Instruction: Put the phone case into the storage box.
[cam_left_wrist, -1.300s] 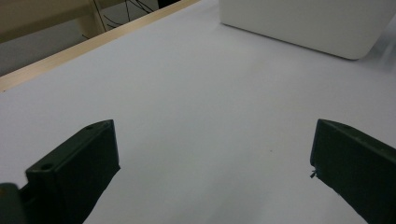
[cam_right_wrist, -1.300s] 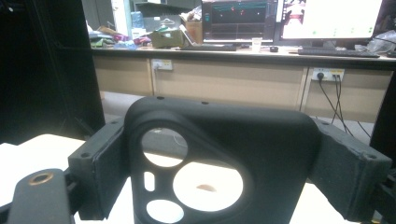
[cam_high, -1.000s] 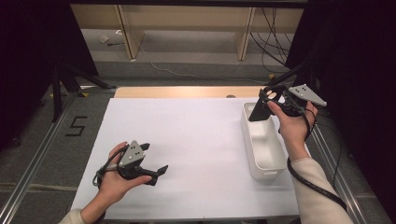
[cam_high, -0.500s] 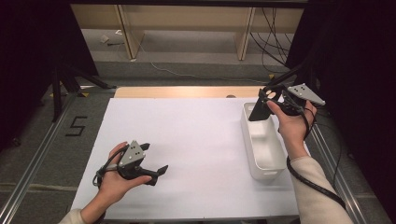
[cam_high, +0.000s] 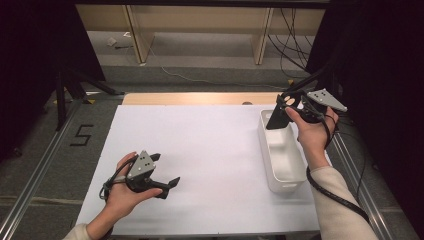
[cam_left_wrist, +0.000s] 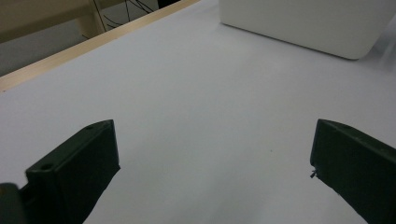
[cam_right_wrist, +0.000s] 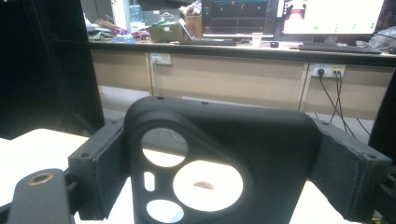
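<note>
The phone case (cam_right_wrist: 219, 158), black with round and oval camera cut-outs near one end, sits clamped across its width in the right tongs (cam_right_wrist: 224, 154); the two black jaws press on its opposite side edges. In the high view the case (cam_high: 276, 119) hangs from the right tongs (cam_high: 287, 111) above the far end of the white bin (cam_high: 285, 177), long axis sloping down and toward the person's left, its lower end over the bin's far rim or just inside it; I cannot tell whether it touches.

The bin is long and narrow and runs away from the person along the right side of the white table (cam_high: 210, 140). So the case is already above the bin, and its long axis lies roughly across the bin's own rather than along it. By my reading, the next move turns on that: to lay the case flat inside, the right hand (cam_high: 312, 135) would have to turn it in line with the bin and lower it.

The left tongs (cam_high: 167, 184) rest near the table's front left, well apart from the bin, jaws spread wide with only bare table between them, as the left gripper view shows (cam_left_wrist: 212, 172). The right hand is by far the nearer.
</note>
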